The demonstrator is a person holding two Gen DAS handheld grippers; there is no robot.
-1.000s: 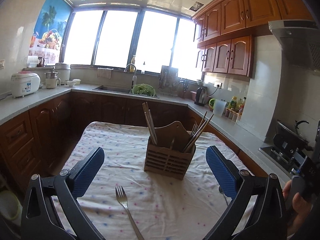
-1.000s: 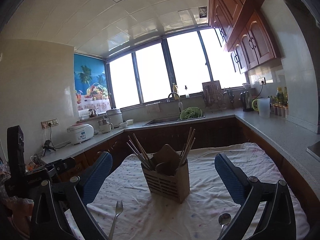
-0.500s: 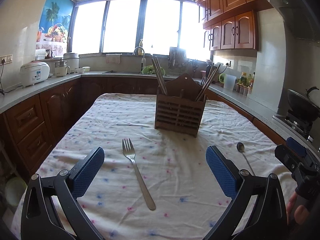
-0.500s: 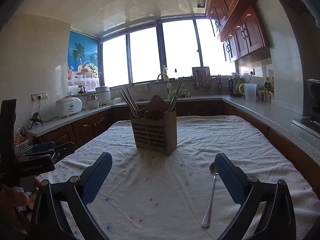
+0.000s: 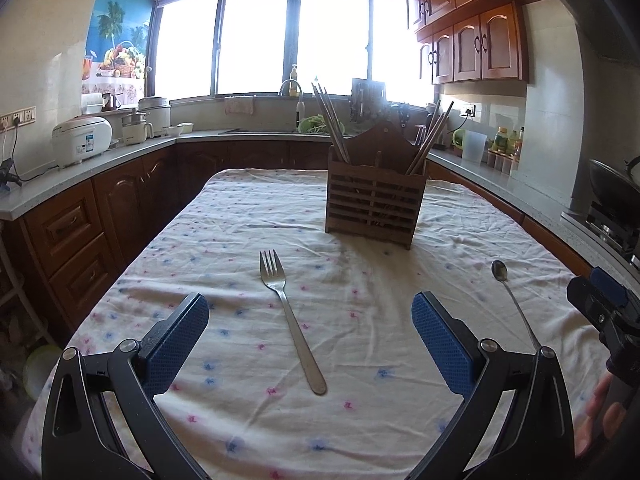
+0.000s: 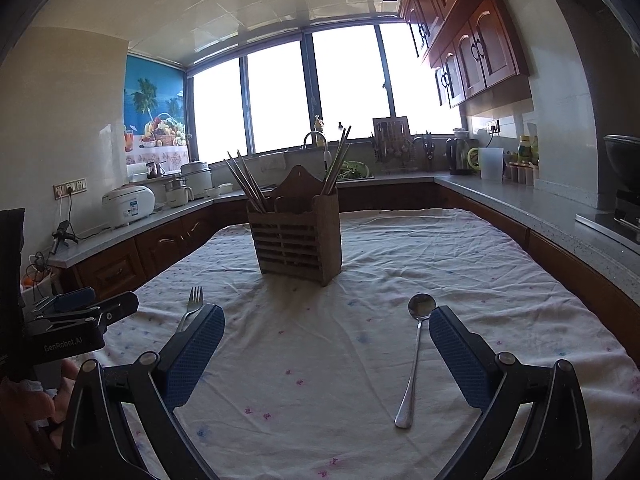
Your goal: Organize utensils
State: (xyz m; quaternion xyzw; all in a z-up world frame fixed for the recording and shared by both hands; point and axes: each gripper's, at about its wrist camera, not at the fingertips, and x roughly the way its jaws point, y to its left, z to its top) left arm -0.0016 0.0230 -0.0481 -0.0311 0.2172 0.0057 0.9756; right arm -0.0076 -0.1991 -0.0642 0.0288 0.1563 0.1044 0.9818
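Observation:
A metal fork lies on the flowered tablecloth, its handle between the fingers of my open left gripper, which hovers above it. A metal spoon lies lengthwise just inside the right finger of my open right gripper. Behind both stands a slatted wooden utensil holder with chopsticks sticking out of its left and right compartments. The spoon also shows at the right of the left wrist view, and the fork at the left of the right wrist view.
Wooden cabinets and grey countertops ring the table on three sides. A rice cooker stands on the left counter and a stove on the right. The person's hand holds the other gripper at the right edge.
Both grippers have dropped lower and tilted down toward the table, so the fork and spoon now lie nearer, between their fingers. The fingers stay spread.

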